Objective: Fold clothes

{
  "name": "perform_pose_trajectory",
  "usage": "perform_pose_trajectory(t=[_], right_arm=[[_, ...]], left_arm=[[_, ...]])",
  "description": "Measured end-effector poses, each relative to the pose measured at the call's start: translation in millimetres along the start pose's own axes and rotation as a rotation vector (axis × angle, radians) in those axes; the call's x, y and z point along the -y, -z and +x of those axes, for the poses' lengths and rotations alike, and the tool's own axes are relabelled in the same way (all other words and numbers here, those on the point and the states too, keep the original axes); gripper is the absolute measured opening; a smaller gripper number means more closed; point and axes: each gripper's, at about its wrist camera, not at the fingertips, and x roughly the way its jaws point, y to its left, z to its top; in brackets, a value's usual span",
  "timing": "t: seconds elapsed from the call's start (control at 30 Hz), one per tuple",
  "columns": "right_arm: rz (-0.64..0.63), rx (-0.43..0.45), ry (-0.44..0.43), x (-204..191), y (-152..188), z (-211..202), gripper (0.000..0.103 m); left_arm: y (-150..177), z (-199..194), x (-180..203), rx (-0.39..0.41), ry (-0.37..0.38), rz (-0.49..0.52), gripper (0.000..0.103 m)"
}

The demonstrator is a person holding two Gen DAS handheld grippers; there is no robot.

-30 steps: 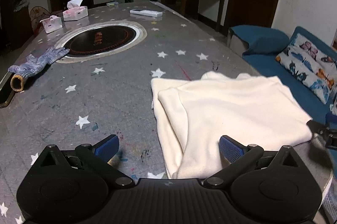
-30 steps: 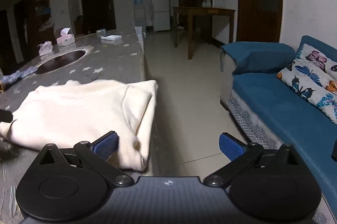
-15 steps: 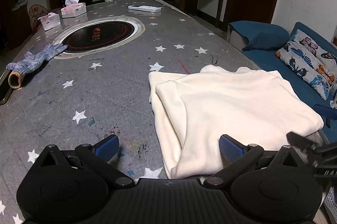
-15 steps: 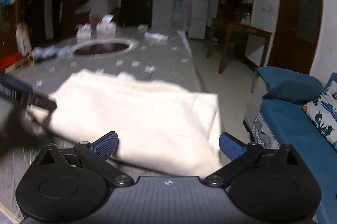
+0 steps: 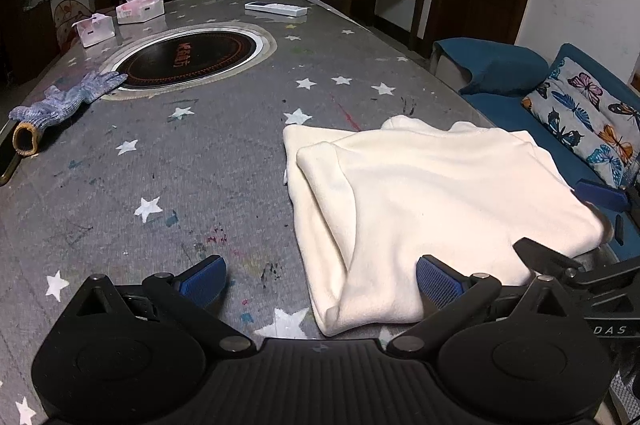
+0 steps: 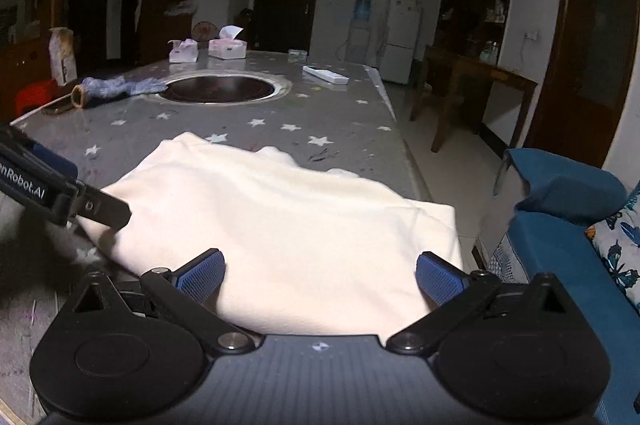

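A cream garment (image 5: 432, 193) lies folded on the grey star-patterned table (image 5: 192, 161), near its right edge. My left gripper (image 5: 320, 281) is open at the garment's near left corner, its right pad against the cloth. My right gripper (image 6: 320, 275) is open, with the garment's (image 6: 280, 225) near edge lying between its blue pads. Each gripper shows at the edge of the other's view.
A round black cooktop (image 5: 188, 57) is set into the table's middle. A grey work glove (image 5: 68, 101), two tissue boxes (image 5: 140, 9) and a white remote (image 5: 276, 9) lie farther back. A blue sofa (image 5: 552, 113) with a butterfly cushion stands right of the table.
My right gripper has swung left from facing the floor and sofa, so it faces the garment from its near edge. My left gripper has stayed nearly still.
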Motion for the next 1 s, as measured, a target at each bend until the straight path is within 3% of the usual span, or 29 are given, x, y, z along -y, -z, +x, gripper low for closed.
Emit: perform_pose_trajectory(t=[0.27,0.47,0.7,1.0], right_arm=[[-0.041,0.056,-0.019,-7,-15,-8,0.103],[-0.091,0.001,-0.067,-25,-10,8,0.103],[-0.091,0.031,-0.075,-25,-18,3,0.103],[-0.041,-0.007,-0.114,-27,-16,13,0.103]], left_arm=[[1,1,-4,-0.005,0.014,-0.029,0.103],[1,-5,-10,0.007,0.010,-0.054,0.103],[-2,-4,-23,0.008,-0.013,-0.100,0.103],[2,0,-23,-0.015,-0.007,-0.100,0.103]])
